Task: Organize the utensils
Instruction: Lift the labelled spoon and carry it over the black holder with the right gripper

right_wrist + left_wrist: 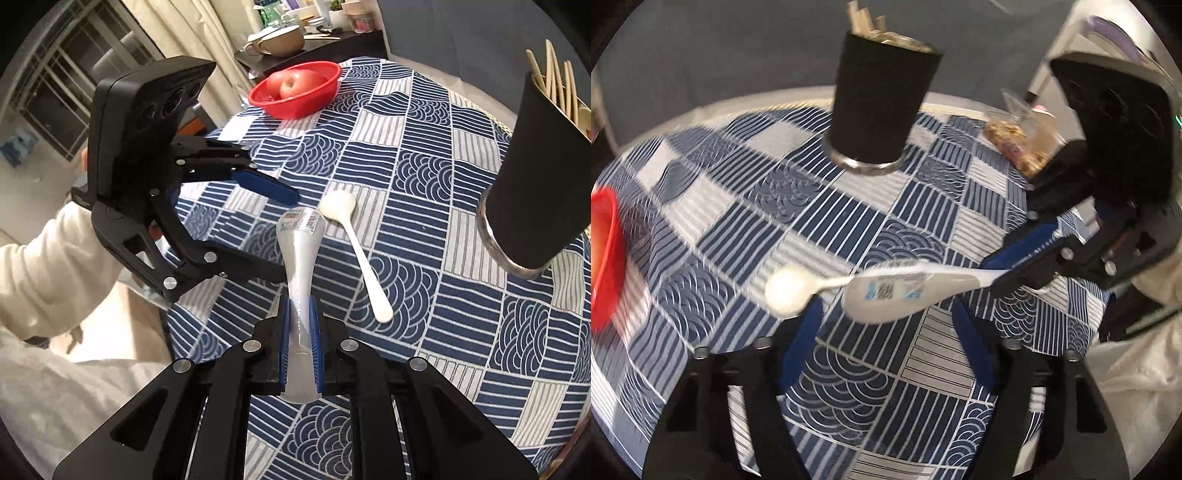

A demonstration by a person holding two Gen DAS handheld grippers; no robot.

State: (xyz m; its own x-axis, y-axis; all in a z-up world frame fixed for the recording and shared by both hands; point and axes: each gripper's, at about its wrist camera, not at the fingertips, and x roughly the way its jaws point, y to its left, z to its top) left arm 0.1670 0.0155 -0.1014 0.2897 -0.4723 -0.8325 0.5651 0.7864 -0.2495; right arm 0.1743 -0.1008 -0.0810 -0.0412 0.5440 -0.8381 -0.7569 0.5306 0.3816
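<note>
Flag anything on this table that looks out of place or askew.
One white spoon lies loose and slanted on the tablecloth, outside the black utensil cup. The right tool is shut on a clear-wrapped utensil; the left tool is open.

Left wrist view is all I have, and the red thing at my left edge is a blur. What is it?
Observer: A red basket holding red fruit.
Operator: Is the white spoon lifted?
Observer: No, the white spoon lies flat on the tablecloth, touched by neither gripper.
Operator: How is the paddle held?
Observer: The right gripper pinches the paddle on its narrow handle; the butt end sticks out behind the fingers.
</note>
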